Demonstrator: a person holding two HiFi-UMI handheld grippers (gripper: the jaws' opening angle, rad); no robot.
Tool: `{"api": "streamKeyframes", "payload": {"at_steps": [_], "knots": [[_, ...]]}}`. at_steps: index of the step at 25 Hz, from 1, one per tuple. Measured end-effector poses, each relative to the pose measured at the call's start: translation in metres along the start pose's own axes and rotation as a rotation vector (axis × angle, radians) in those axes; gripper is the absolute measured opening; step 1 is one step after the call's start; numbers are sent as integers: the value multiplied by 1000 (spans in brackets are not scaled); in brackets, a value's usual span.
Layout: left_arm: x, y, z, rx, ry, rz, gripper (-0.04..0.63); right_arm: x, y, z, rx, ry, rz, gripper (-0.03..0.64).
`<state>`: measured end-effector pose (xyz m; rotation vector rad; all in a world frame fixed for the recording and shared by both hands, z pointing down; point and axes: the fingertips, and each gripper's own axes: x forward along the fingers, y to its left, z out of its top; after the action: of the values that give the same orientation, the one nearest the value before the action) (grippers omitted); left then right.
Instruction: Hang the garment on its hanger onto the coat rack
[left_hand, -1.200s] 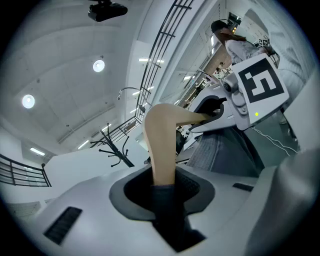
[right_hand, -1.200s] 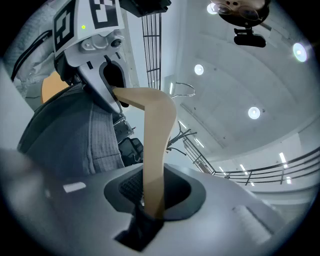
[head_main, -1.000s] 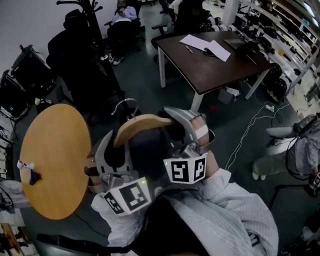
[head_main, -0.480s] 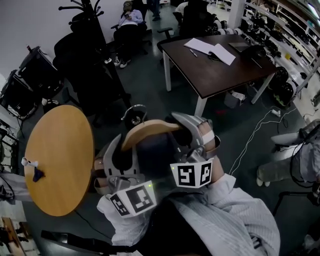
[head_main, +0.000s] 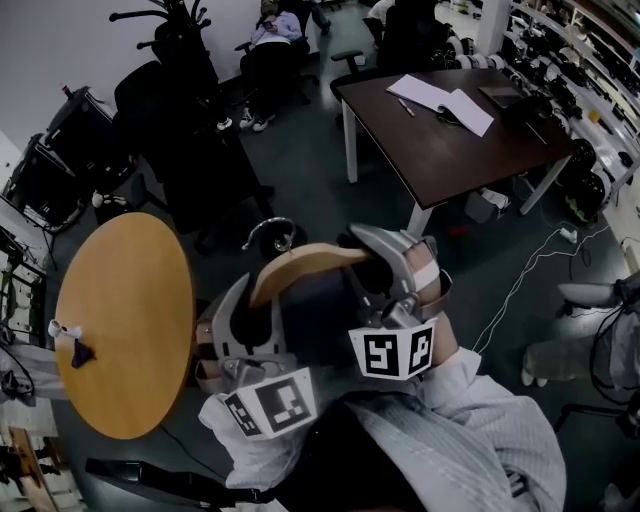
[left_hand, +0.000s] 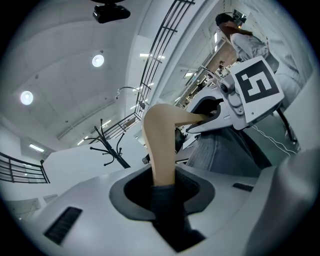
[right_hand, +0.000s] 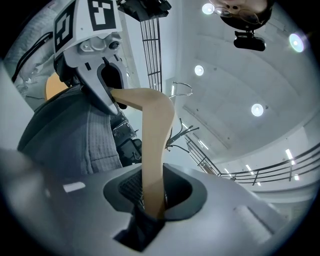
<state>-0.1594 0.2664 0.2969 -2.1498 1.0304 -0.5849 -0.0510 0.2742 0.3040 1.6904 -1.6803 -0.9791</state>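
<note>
Left gripper (left_hand: 162, 187) is clamping one end of the wooden hanger (head_main: 300, 265); the right gripper (right_hand: 152, 197) is opening its jaws around the other end. The dark garment (head_main: 312, 322) is hanging below it, and the coat rack (head_main: 186, 42) is standing well beyond.

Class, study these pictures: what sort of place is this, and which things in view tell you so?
Probably an office or lab workroom: a dark desk with papers on it, black office chairs, and long shelves packed with equipment along the right.
</note>
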Motion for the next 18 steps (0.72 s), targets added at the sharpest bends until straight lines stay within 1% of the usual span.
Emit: {"api": "streamKeyframes", "payload": {"at_steps": [8, 12, 18], "knots": [[112, 35, -17, 11, -2, 11, 97, 111, -16, -41, 13, -6, -2, 84], [158, 47, -32, 19, -2, 20, 95, 158, -15, -60, 20, -16, -9, 84], [223, 61, -36, 26, 12, 45, 95, 221, -27, -90, 41, -49, 6, 87]]}}
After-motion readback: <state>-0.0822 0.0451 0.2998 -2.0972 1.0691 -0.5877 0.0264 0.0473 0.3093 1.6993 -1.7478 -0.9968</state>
